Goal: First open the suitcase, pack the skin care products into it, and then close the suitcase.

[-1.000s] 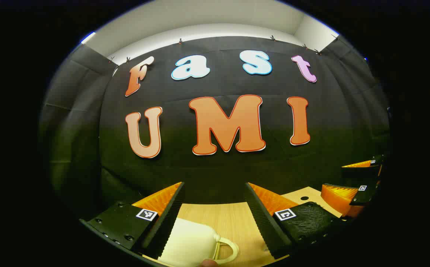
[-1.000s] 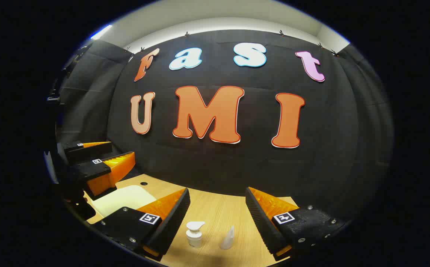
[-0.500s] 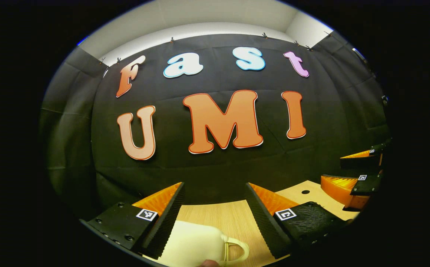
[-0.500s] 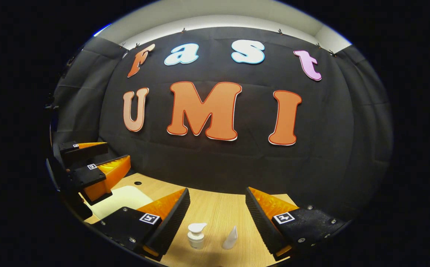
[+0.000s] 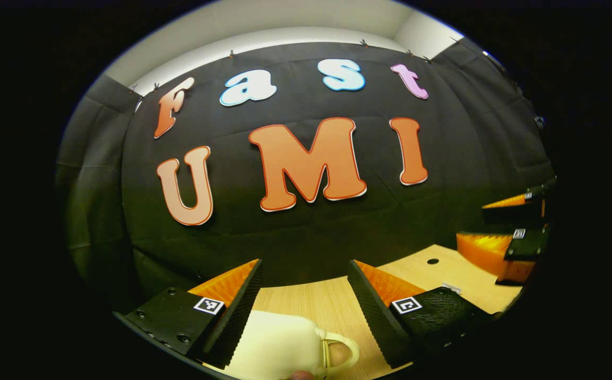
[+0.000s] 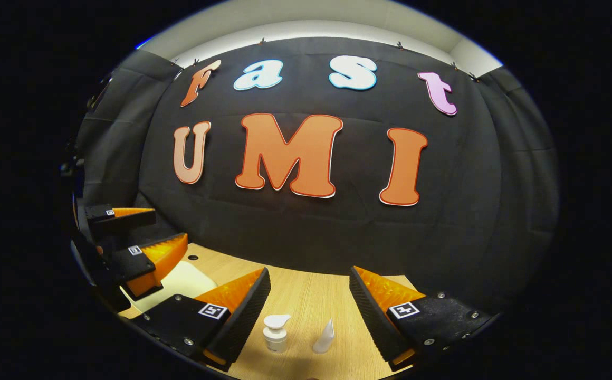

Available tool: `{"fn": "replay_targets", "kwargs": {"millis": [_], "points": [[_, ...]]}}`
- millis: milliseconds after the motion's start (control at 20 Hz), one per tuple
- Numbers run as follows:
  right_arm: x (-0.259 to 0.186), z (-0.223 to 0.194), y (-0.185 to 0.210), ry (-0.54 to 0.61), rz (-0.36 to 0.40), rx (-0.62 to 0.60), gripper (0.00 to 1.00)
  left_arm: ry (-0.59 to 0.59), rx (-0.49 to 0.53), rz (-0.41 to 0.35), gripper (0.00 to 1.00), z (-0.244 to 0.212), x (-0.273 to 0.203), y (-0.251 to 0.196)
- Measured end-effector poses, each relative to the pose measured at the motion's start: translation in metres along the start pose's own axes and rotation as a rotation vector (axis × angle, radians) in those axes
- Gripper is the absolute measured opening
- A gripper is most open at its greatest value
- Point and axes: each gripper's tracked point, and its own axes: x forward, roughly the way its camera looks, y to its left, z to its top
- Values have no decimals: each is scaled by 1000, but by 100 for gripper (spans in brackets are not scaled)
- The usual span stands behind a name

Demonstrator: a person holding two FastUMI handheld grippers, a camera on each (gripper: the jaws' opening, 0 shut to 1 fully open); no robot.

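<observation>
Suitcase, cream, shut, 6 o'clock beneath left tongs. Pump bottle and tube on tabletop, unpacked; both tongs apart, right tongs too

A recording booth is indicated: black cloth walls are clipped up around a bare wooden table.

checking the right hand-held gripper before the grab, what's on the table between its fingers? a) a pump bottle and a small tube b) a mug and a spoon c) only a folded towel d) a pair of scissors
a: in the right gripper view, the open right hand-held gripper frames a pump bottle and a small tube standing apart on the wooden table.
</observation>
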Motion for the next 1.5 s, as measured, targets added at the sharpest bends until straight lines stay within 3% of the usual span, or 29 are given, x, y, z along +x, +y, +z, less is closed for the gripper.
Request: {"fn": "replay_targets", "kwargs": {"millis": [850, 1350, 1500], "points": [[-4, -37, -73, 79, -158, -9, 95, 331, 457, -269, 99, -181, 9, -78], [-5, -59, -78, 112, -184, 30, 95, 441, 631, -321, 100, -240, -7, -78], [-6, -63, -77, 117, -186, 40, 96, 449, 724, -336, 89, -247, -5, -85]]}}
